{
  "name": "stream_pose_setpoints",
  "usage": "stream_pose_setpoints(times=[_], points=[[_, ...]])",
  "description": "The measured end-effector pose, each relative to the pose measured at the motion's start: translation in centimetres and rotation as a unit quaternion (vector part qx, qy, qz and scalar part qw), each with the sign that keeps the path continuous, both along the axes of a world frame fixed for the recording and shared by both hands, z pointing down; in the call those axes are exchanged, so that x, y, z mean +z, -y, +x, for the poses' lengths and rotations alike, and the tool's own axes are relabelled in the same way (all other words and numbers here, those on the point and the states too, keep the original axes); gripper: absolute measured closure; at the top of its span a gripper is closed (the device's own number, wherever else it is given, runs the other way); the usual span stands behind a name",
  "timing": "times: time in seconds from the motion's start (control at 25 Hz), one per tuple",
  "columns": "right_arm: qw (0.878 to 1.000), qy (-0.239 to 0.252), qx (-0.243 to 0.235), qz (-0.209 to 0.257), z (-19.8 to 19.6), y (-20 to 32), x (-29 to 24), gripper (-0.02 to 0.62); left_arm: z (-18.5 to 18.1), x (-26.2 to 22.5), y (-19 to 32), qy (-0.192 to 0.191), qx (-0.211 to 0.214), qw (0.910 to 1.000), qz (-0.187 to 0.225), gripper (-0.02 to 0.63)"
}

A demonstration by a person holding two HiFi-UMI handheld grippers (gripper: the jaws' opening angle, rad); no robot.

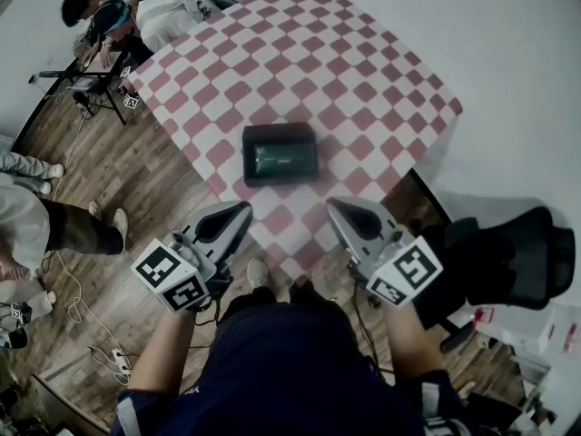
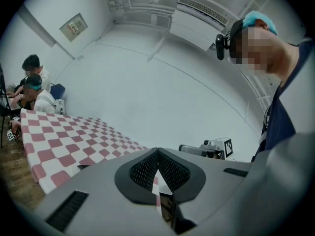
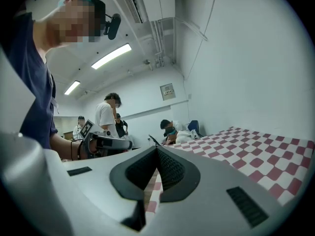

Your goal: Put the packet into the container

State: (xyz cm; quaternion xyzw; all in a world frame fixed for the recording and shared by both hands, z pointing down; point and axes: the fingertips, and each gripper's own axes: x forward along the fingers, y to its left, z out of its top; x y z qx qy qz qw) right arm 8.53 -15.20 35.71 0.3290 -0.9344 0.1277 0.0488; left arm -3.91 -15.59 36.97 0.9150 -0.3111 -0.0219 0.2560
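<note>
A black rectangular container (image 1: 280,133) sits near the front edge of the red-and-white checkered table (image 1: 363,89). A dark greenish flat packet (image 1: 283,162) lies inside it. My left gripper (image 1: 243,208) hangs off the table's front corner, below and left of the container, jaws pressed together with nothing between them. My right gripper (image 1: 332,204) is beside it on the right, also shut and empty. The left gripper view (image 2: 157,151) and the right gripper view (image 3: 156,149) each show the pads meeting at the tips, tilted up toward wall and ceiling.
People sit at the table's far left corner (image 1: 109,12), and another person's legs (image 1: 64,230) stand at the left on the wooden floor. A black office chair (image 1: 508,262) is close on the right. Cables and a power strip (image 1: 113,361) lie on the floor.
</note>
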Motion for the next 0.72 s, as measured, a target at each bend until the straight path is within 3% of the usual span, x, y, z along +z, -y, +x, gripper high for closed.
stream_pose_setpoints(times=[0.16, 0.72], points=[[1.0, 0.017, 0.007, -0.011, -0.2, -0.8, -0.2, 0.58, -0.2, 0.0, -0.5, -0.002, 0.005, 1.0, 0.0, 0.58], [1.0, -0.018, 0.008, -0.021, -0.5, -1.5, 2.0, 0.58, -0.1, -0.1, -1.1, -0.005, 0.008, 1.0, 0.002, 0.58]])
